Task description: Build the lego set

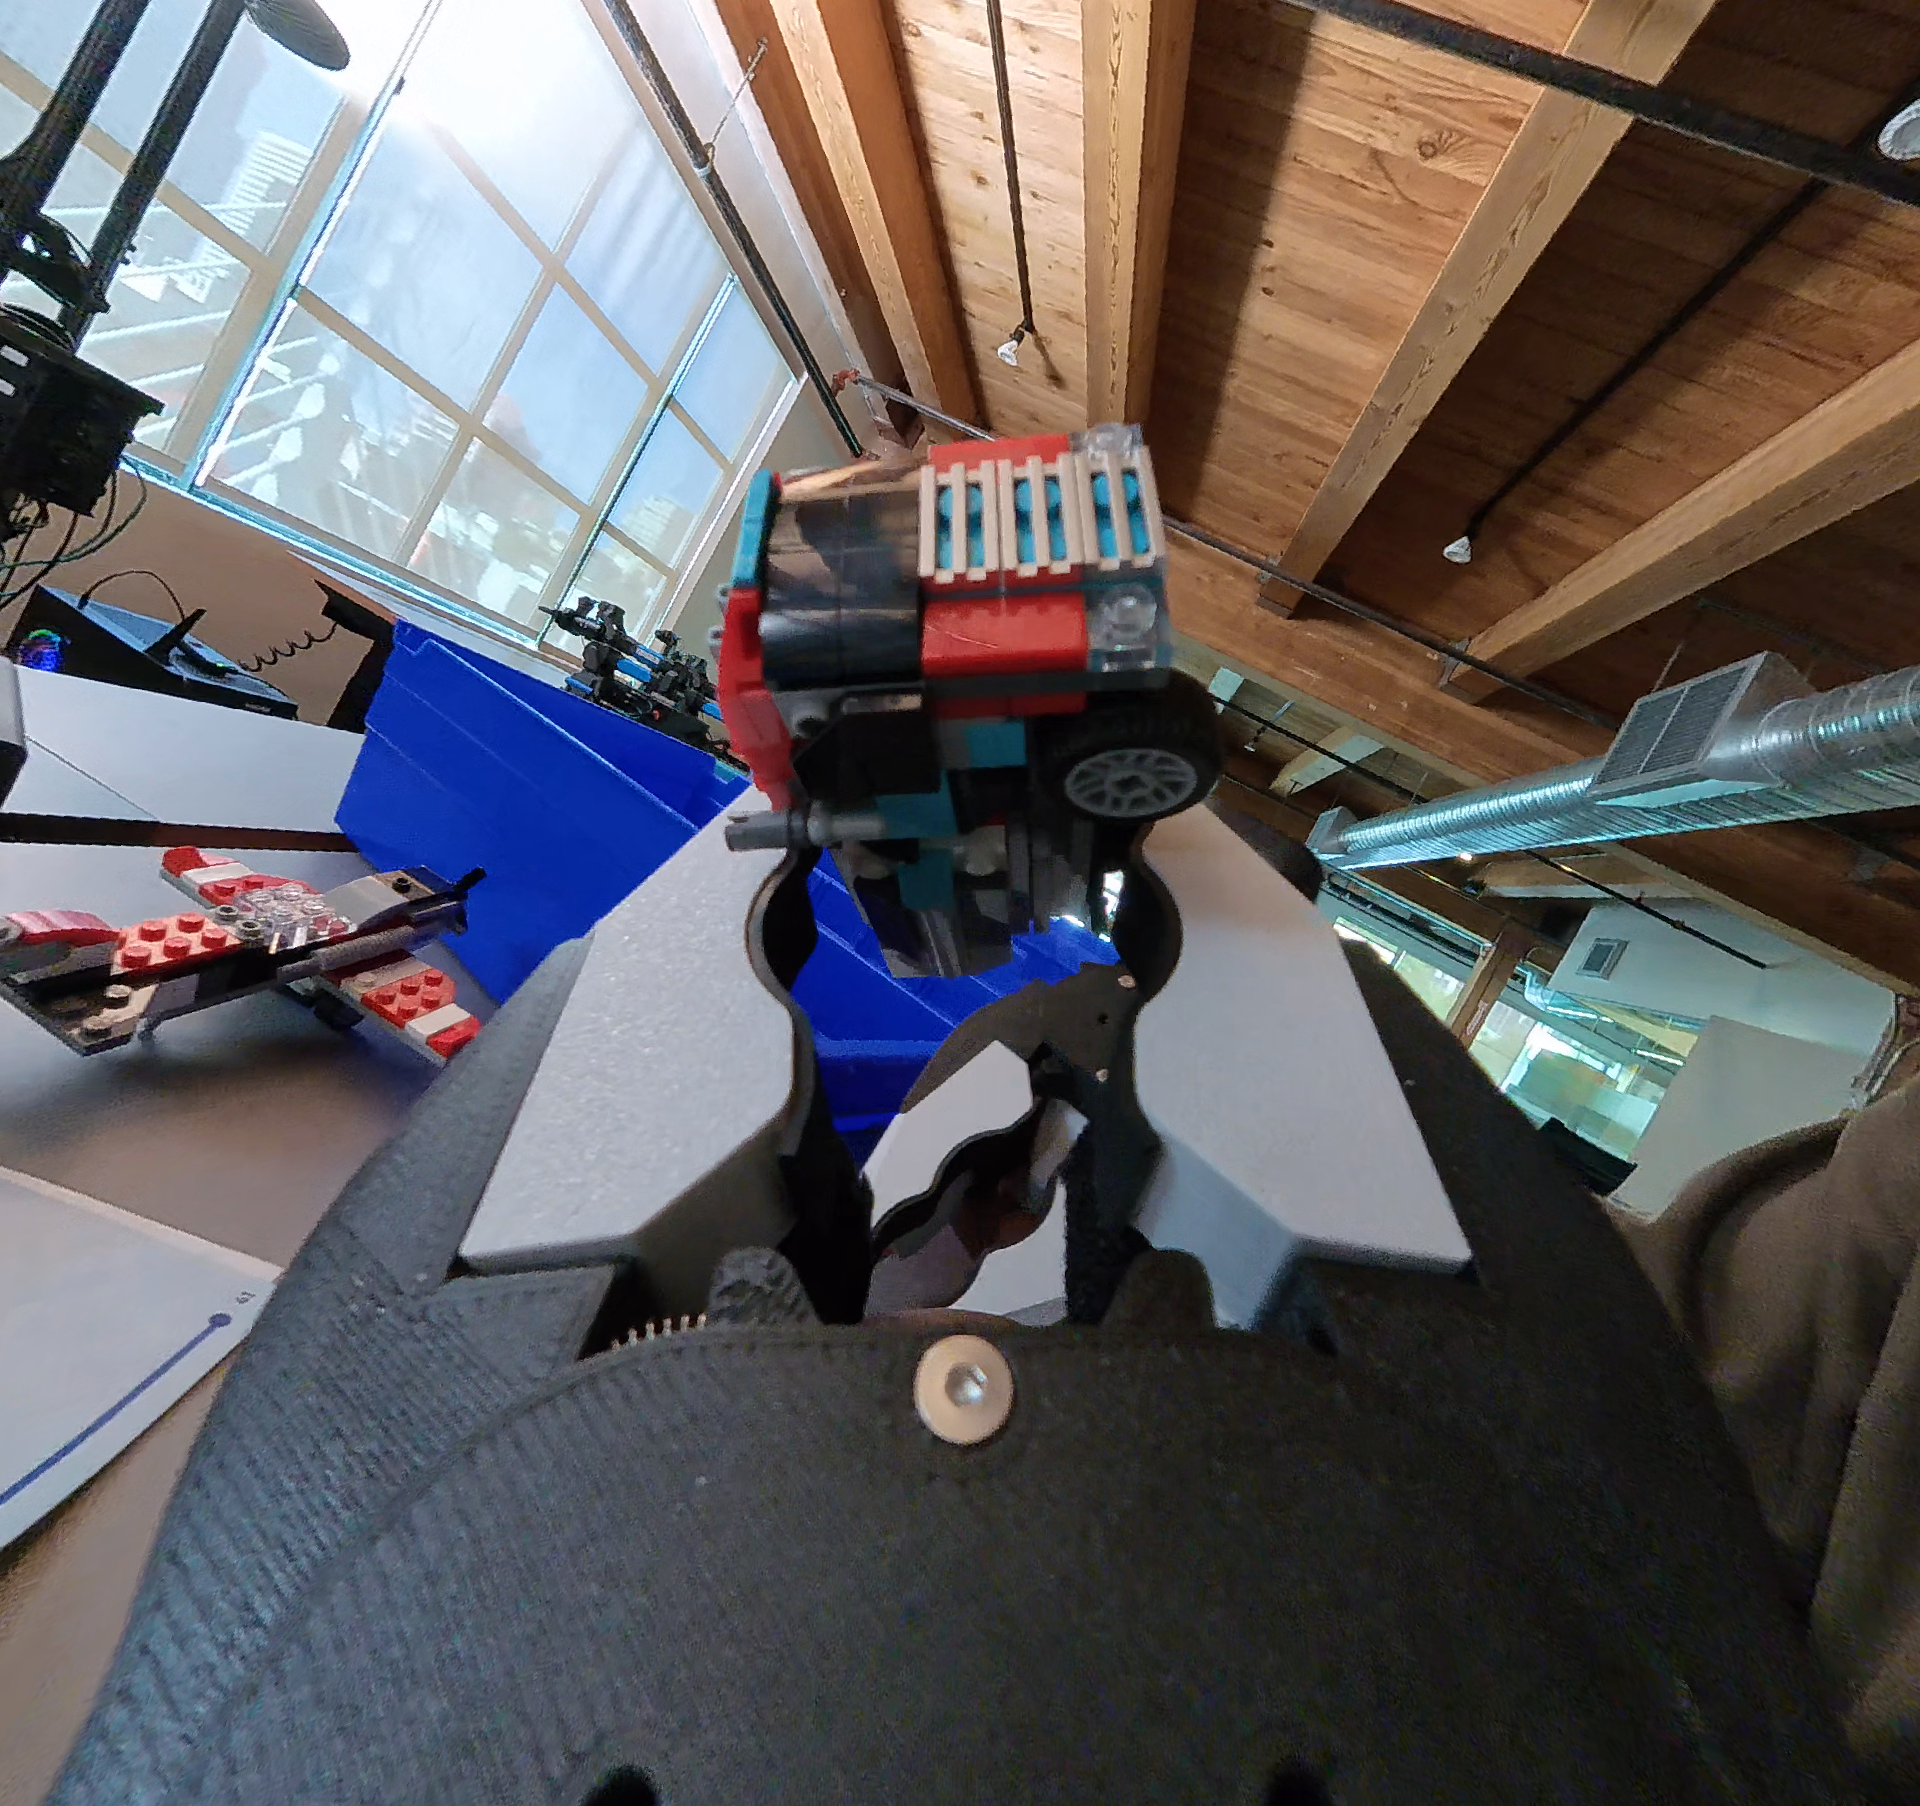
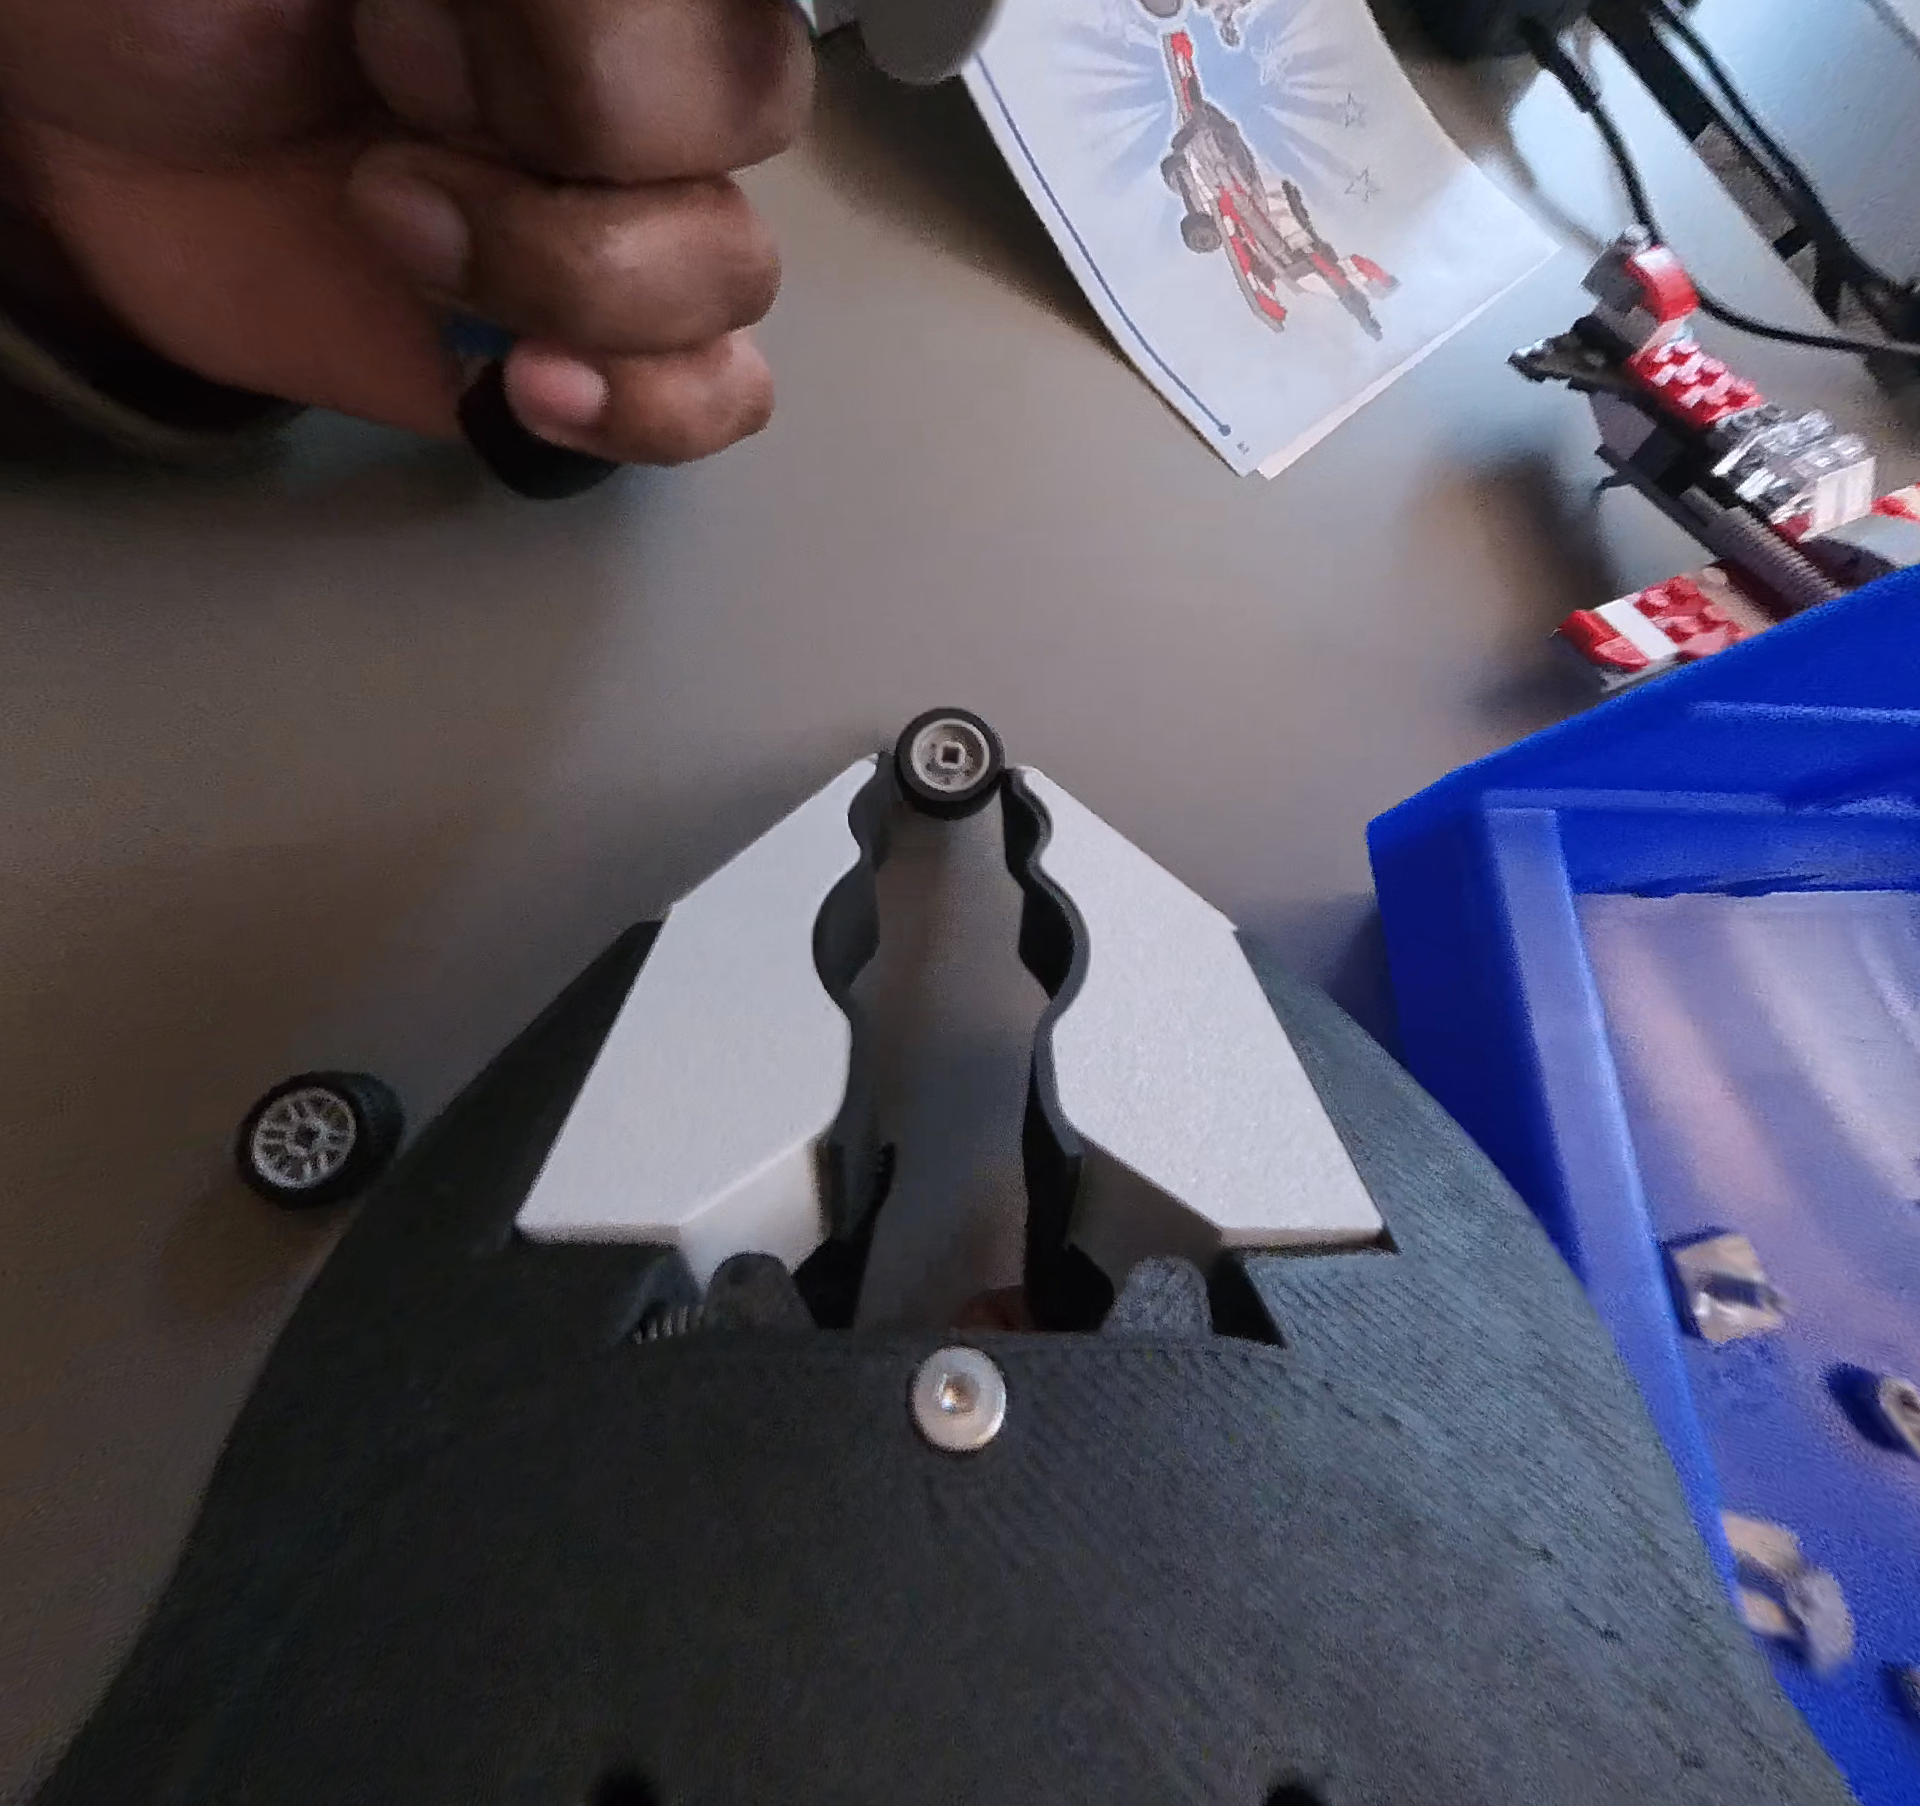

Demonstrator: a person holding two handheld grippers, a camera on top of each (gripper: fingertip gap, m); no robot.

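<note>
Left wrist view tilts up toward ceiling; right looks down at table.

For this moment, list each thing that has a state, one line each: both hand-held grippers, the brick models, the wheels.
Left hand-held gripper: shut on brick car, raised.
Brick car: held, tilted, one wheel fitted.
Right hand-held gripper: shut on small wheel.
Small wheel: gripped at the fingertips.
Loose wheel: on table, untouched.
Brick plane: resting on table.

The small wheel (image 2: 951, 762) sits on the table (image 2: 727, 613), right between the fingertips of the right gripper (image 2: 948, 782). A bigger wheel (image 2: 317, 1138) lies to its left, nearer the camera. The bin (image 2: 1558, 925) stands to its right. The paper sheet (image 2: 1268, 198) and the toy plane (image 2: 1745, 468) lie beyond it, to the right. A hand (image 2: 416, 177) is beyond it, to the left.
</note>
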